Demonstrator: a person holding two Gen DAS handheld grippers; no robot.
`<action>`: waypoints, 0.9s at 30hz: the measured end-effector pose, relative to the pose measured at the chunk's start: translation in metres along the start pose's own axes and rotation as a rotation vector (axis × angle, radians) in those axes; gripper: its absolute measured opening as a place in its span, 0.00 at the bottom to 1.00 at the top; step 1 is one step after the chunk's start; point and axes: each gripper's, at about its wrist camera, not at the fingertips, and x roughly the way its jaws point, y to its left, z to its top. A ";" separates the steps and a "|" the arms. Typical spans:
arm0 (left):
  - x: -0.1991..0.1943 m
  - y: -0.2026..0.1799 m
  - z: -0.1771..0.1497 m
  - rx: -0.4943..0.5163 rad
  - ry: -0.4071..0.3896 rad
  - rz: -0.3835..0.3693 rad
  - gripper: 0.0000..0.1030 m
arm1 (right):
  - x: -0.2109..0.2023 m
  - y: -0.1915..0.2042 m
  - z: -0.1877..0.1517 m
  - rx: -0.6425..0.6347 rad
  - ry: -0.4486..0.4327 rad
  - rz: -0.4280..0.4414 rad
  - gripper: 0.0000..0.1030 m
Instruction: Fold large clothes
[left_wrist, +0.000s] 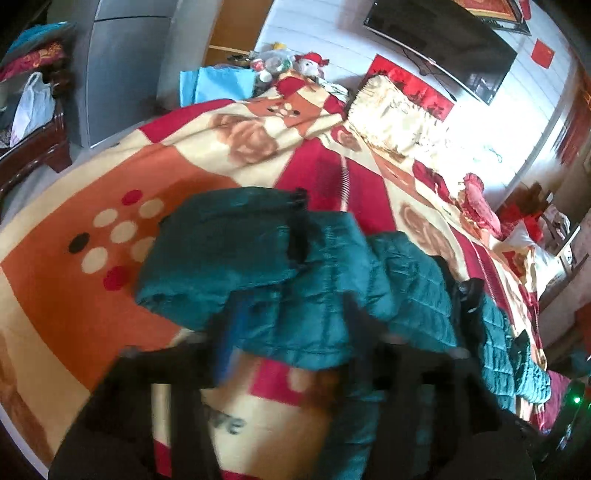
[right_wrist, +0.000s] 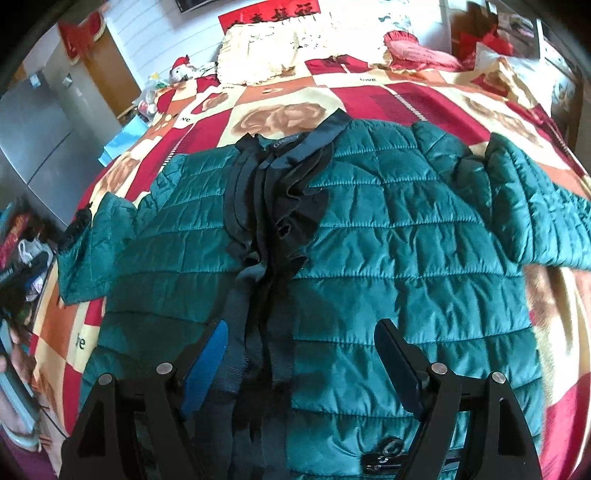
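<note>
A teal quilted jacket (right_wrist: 388, 236) with black ruffled front trim (right_wrist: 266, 206) lies face up and spread on the bed. My right gripper (right_wrist: 301, 339) is open, hovering over the jacket's lower front, its fingers either side of the trim. In the left wrist view the jacket's left sleeve (left_wrist: 236, 254) lies out to the side with its black cuff (left_wrist: 299, 229). My left gripper (left_wrist: 288, 317) is blurred and open just above the sleeve's near edge; whether it touches is unclear. The right sleeve (right_wrist: 532, 206) is bent out at the right.
The bed has a red, orange and cream patterned blanket (left_wrist: 110, 206). Cream pillows (right_wrist: 258, 51) and a pink cushion (right_wrist: 417, 48) lie at the head. A grey wardrobe (left_wrist: 122, 70) and a wall TV (left_wrist: 443, 40) stand beyond. A dark bench with clothes (left_wrist: 29, 122) is left.
</note>
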 end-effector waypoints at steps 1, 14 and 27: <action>-0.002 0.007 -0.002 0.005 -0.021 -0.003 0.60 | 0.002 0.002 0.000 -0.001 0.003 0.005 0.78; 0.054 0.014 -0.004 0.234 0.056 0.112 0.72 | 0.023 0.022 -0.001 -0.022 0.048 0.022 0.82; 0.053 0.014 0.013 0.172 0.035 0.088 0.12 | 0.022 0.021 -0.001 -0.033 0.049 0.003 0.82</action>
